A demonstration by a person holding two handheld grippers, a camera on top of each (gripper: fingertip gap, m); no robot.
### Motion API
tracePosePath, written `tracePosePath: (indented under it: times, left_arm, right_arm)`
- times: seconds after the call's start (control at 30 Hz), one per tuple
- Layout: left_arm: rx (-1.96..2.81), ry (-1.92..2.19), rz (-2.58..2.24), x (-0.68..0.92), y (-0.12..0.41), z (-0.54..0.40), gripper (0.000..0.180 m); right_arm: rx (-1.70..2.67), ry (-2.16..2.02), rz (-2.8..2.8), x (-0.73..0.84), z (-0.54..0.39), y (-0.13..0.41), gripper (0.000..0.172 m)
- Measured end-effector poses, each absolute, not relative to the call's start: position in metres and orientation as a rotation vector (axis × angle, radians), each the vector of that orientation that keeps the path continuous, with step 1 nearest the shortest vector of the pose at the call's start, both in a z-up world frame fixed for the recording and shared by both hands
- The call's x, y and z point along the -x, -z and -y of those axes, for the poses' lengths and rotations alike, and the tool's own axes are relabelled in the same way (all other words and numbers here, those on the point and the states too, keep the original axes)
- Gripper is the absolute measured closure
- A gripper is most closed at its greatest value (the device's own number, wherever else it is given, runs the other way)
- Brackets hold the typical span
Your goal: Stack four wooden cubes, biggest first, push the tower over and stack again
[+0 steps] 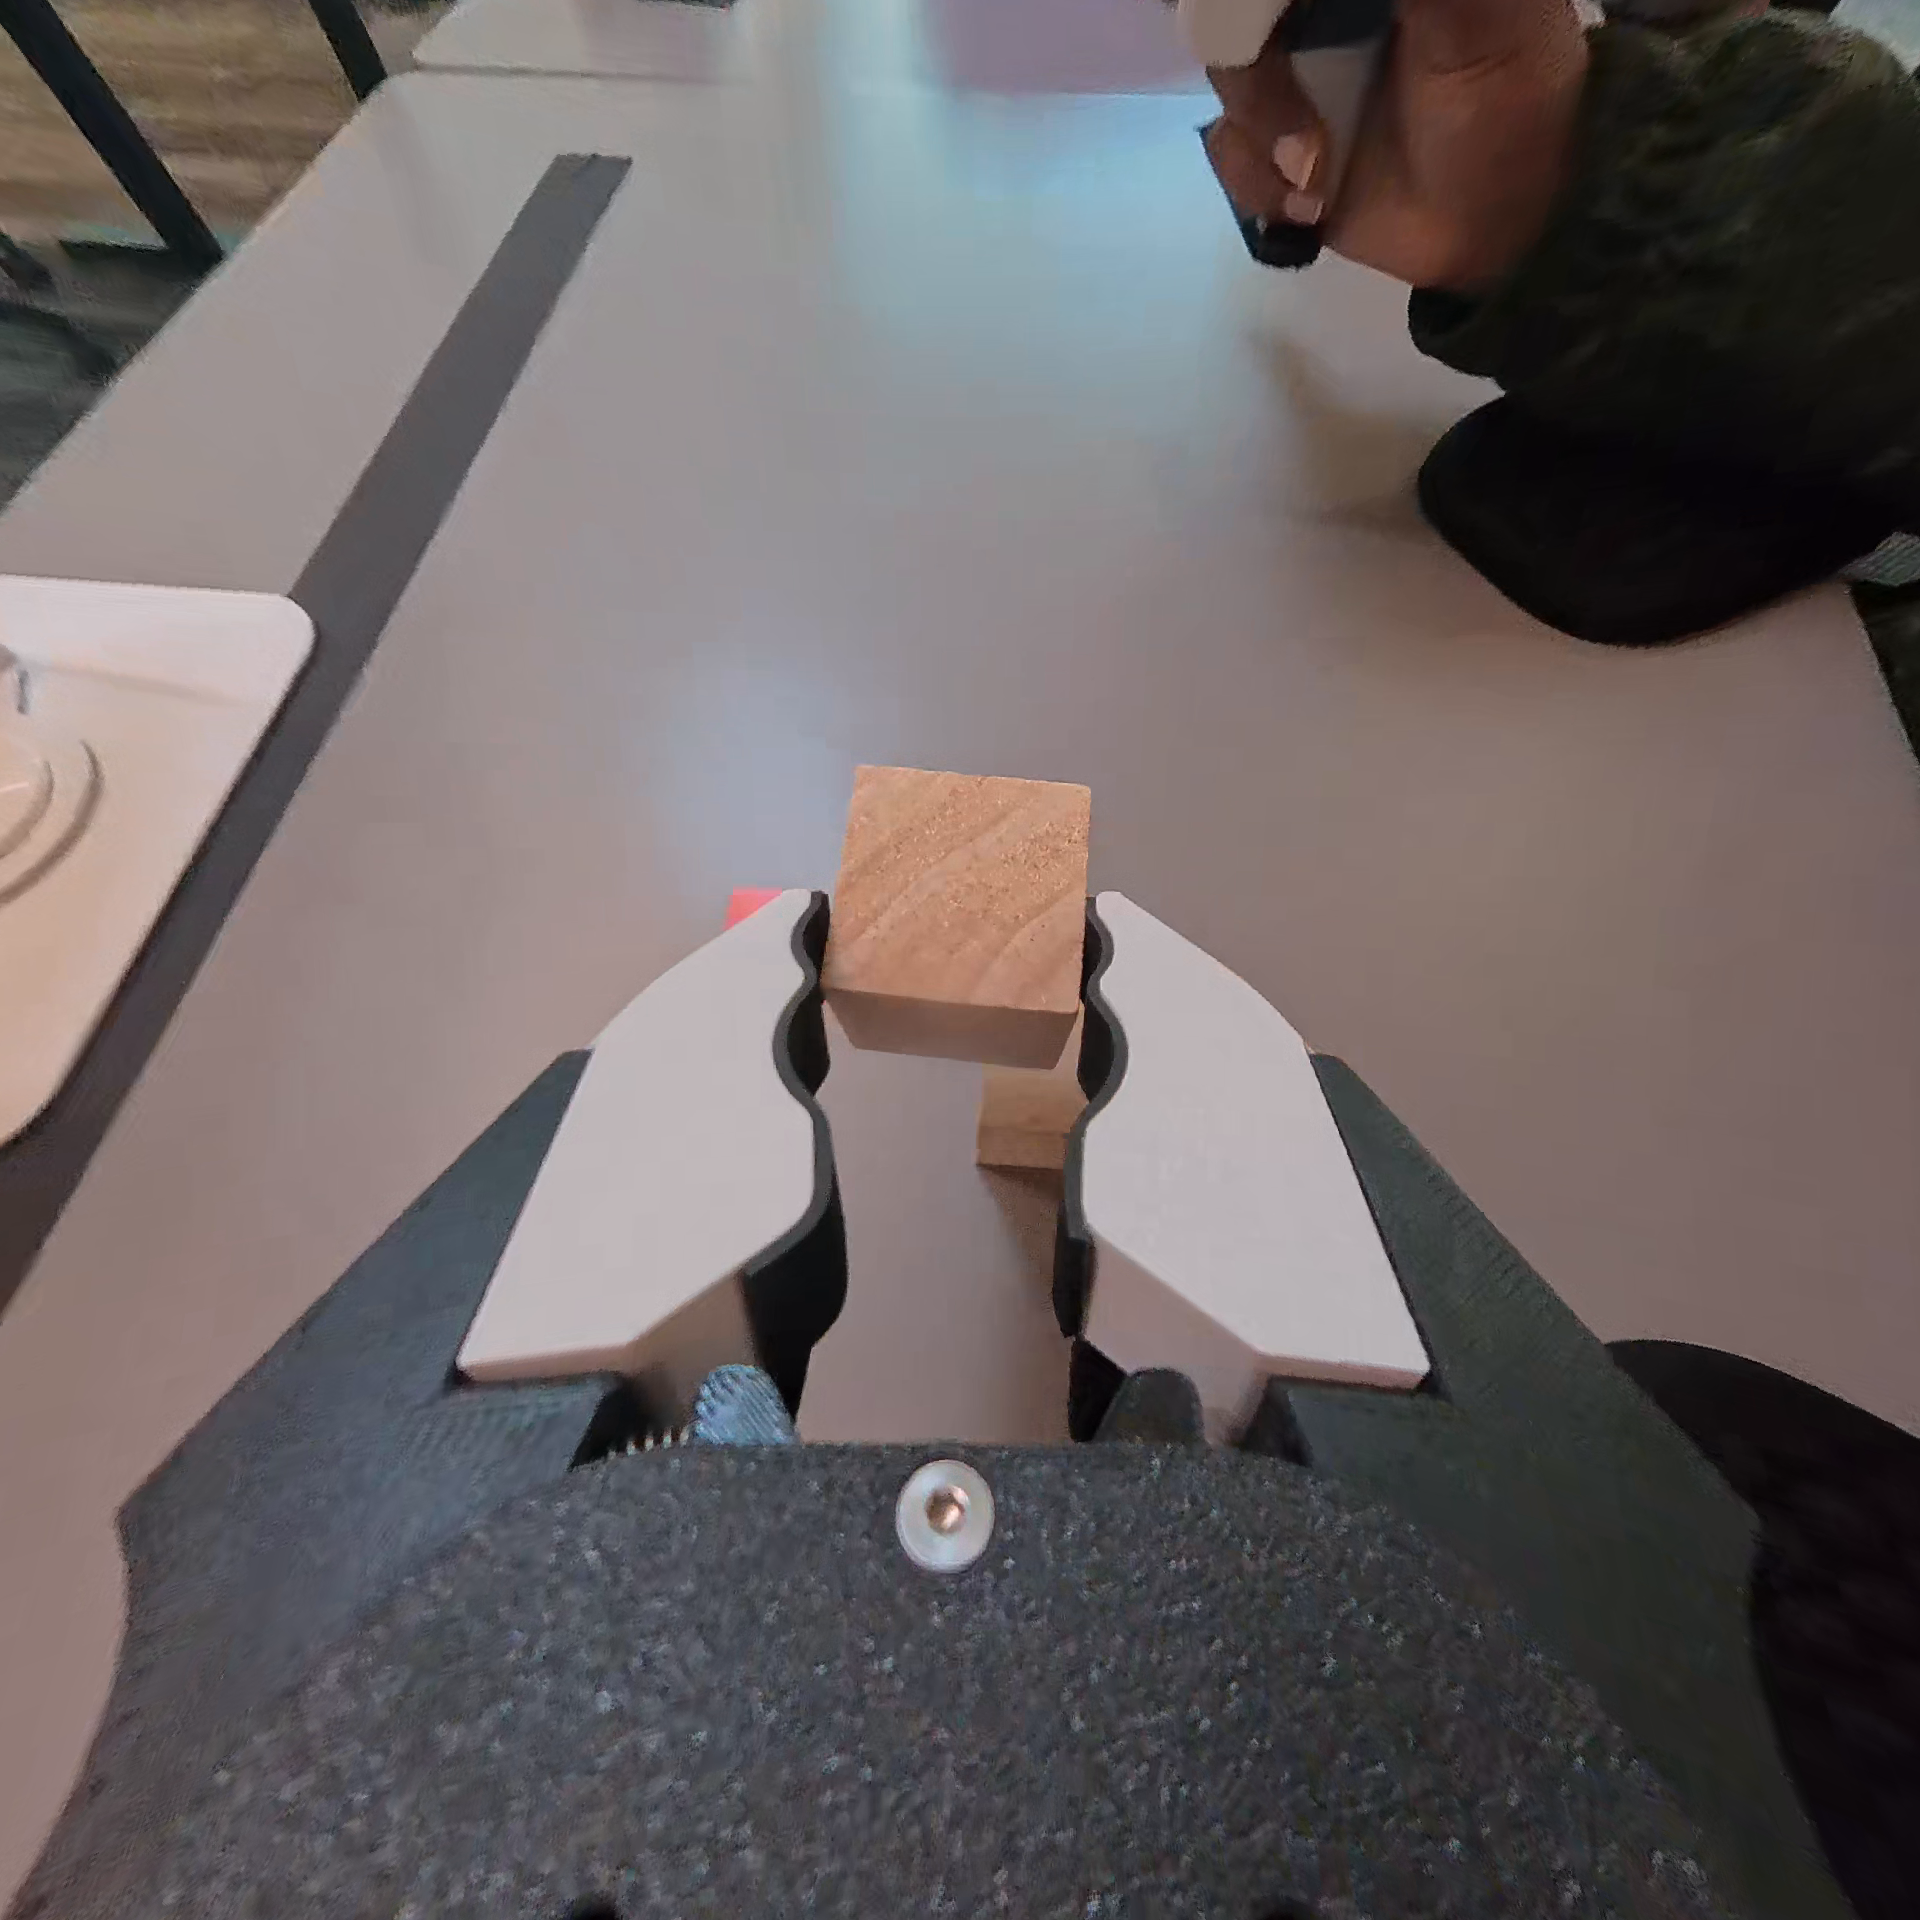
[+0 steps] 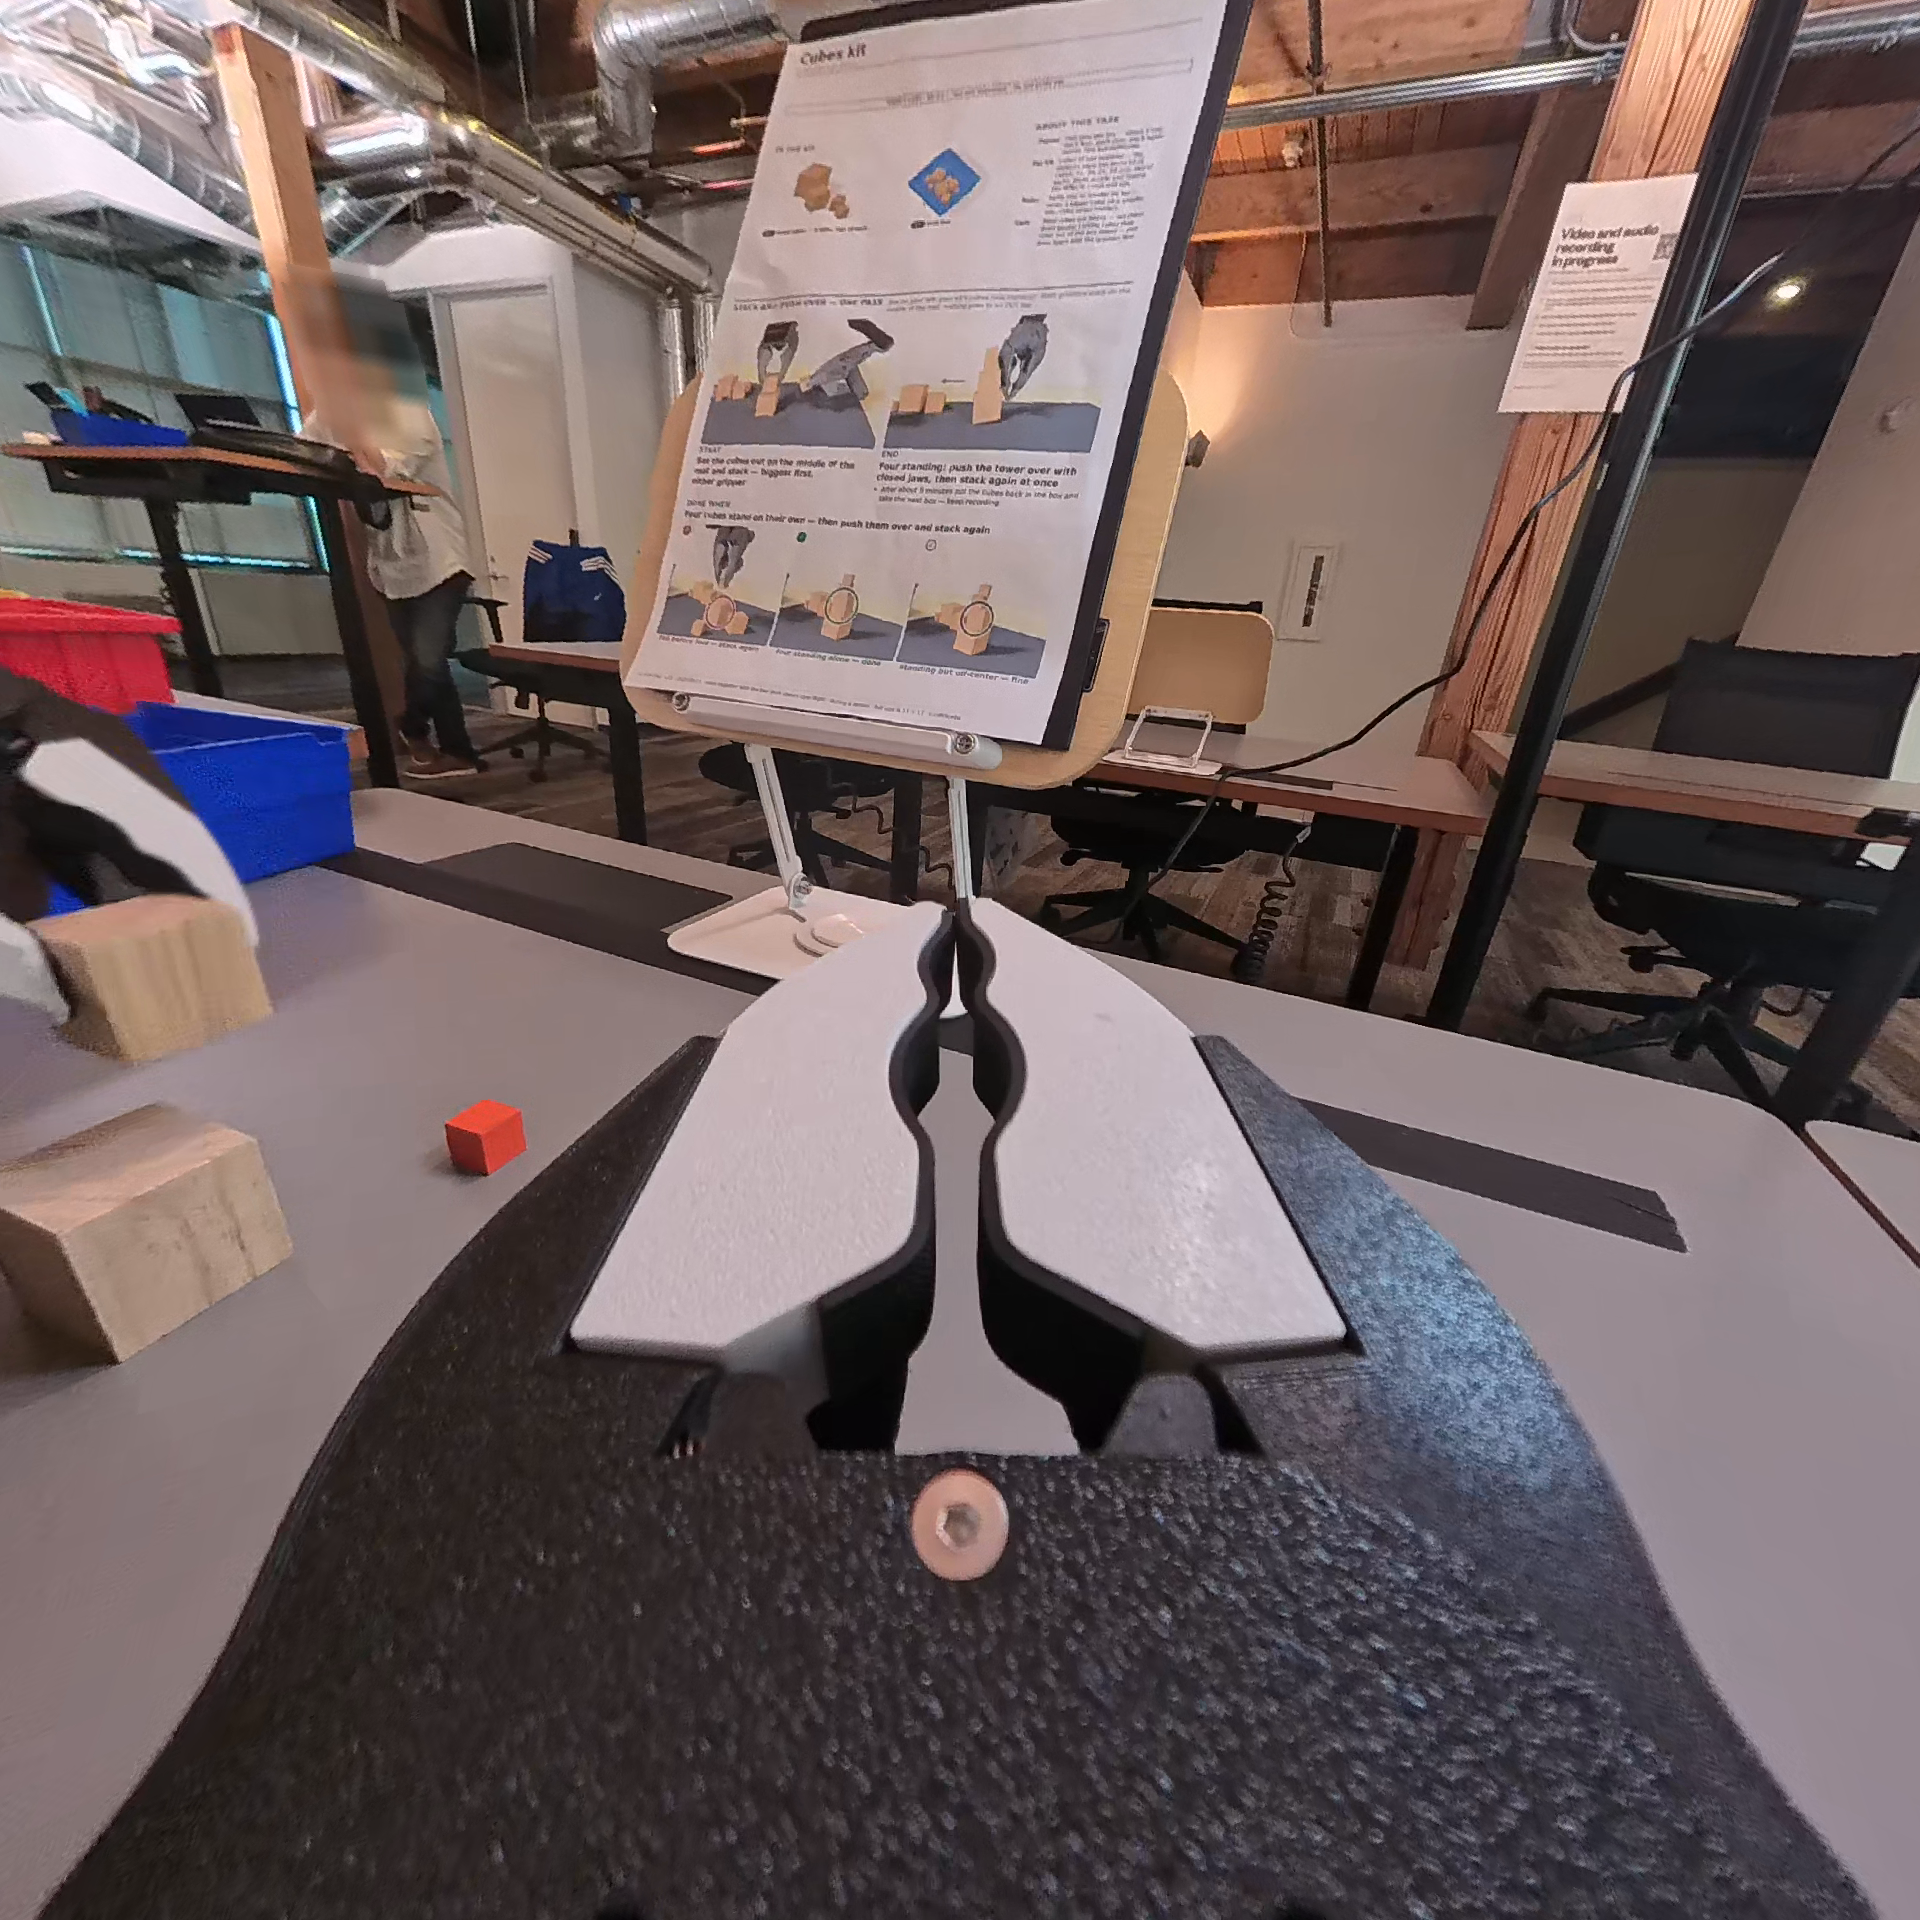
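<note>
My left gripper (image 1: 956,935) is shut on a plain wooden cube (image 1: 961,904), with both dark pads against its sides. A smaller wooden block (image 1: 1023,1117) lies on the grey table (image 1: 935,468) below it. A small red cube (image 1: 750,904) peeks out behind my left finger. In the right wrist view the held cube (image 2: 156,977) shows at the far left in the left gripper's fingers (image 2: 125,810). A larger wooden block (image 2: 135,1226) and the red cube (image 2: 485,1136) lie near it. My right gripper (image 2: 958,925) is shut with nothing in it, over the table.
A paper sheet on a stand (image 2: 935,364) rises ahead of the right gripper, with its white base (image 2: 769,925) on the table. A blue bin (image 2: 260,779) and a red bin (image 2: 83,644) sit at the left. A dark strip (image 1: 436,416) crosses the table. A person's hand (image 1: 1403,135) shows far right. There is about 25 cm between the tips of the two grippers. It is some 7 cm from my left tips to the larger wooden block (image 2: 135,1226).
</note>
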State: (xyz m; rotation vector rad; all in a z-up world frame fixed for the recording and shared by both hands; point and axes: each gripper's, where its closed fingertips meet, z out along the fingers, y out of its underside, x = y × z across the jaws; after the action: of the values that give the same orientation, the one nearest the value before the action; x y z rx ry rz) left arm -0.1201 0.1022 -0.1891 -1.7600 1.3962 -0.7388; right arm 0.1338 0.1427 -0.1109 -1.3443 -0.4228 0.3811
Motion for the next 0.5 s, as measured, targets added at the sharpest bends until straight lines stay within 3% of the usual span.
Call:
tracePosePath:
  times: [0.23,0.5]
  left_arm:
    - [1.866,0.762,-1.375,0.116,0.222,-0.075,0.135]
    - [1.852,0.717,-1.373,0.114,0.226,-0.074,0.135]
  right_arm:
    - [1.333,-0.383,0.423,-0.134,-0.141,0.108,0.172]
    - [1.332,-0.374,0.417,-0.136,-0.141,0.108,0.172]
